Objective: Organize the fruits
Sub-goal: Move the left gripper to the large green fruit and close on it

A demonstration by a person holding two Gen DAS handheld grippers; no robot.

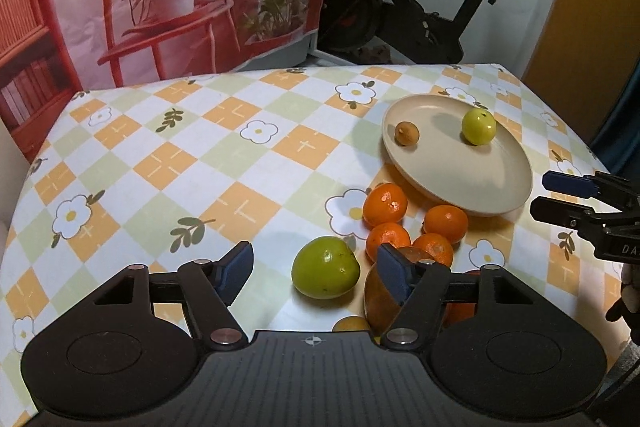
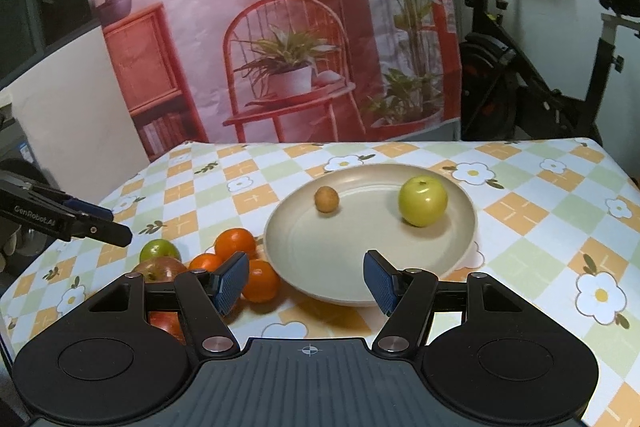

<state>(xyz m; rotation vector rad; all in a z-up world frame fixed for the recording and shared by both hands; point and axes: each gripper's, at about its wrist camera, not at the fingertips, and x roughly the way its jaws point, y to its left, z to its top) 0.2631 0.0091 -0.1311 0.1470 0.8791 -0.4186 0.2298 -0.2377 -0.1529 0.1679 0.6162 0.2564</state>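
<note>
Green apple (image 1: 325,273) sits at twelve o'clock just ahead of my left gripper (image 1: 316,269), jaws spread around nothing, nearer than my right gripper (image 2: 306,281), also spread and empty, facing the plate (image 2: 320,267) at one o'clock.

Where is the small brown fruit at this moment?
The small brown fruit lies on the beige plate, toward its far left part in both wrist views, apart from the green apple to its right.
</note>
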